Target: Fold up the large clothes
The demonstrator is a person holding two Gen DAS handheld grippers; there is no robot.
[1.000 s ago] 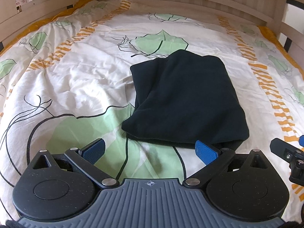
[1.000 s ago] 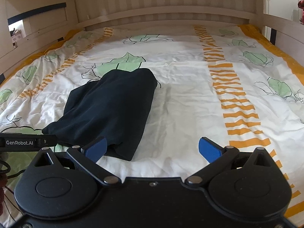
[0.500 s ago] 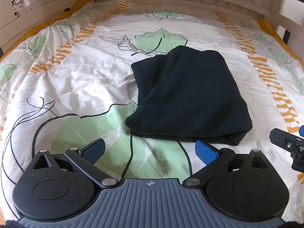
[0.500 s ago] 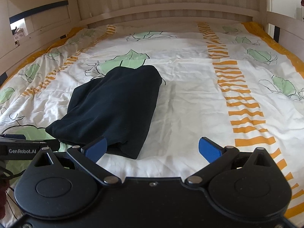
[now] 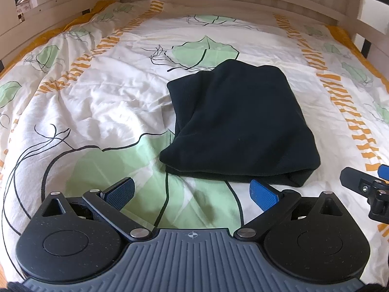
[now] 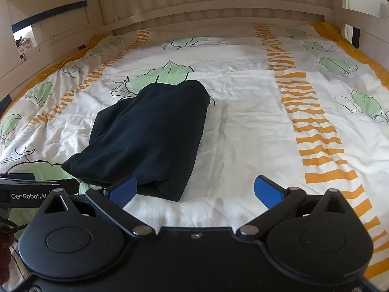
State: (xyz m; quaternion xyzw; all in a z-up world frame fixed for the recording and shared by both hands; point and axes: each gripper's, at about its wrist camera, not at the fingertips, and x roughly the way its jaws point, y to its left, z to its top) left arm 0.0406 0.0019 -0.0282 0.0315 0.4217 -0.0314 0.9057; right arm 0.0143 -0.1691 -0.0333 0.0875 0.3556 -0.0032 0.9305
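Folded dark garment (image 5: 238, 124) lies just beyond both wide-spread, empty tongs (image 5: 192, 192) (image 6: 194, 191).

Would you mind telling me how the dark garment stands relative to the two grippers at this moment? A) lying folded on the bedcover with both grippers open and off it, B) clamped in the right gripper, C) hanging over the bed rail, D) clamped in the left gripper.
A: the dark garment lies folded on the bedcover, while the left gripper and right gripper are both open, holding nothing.
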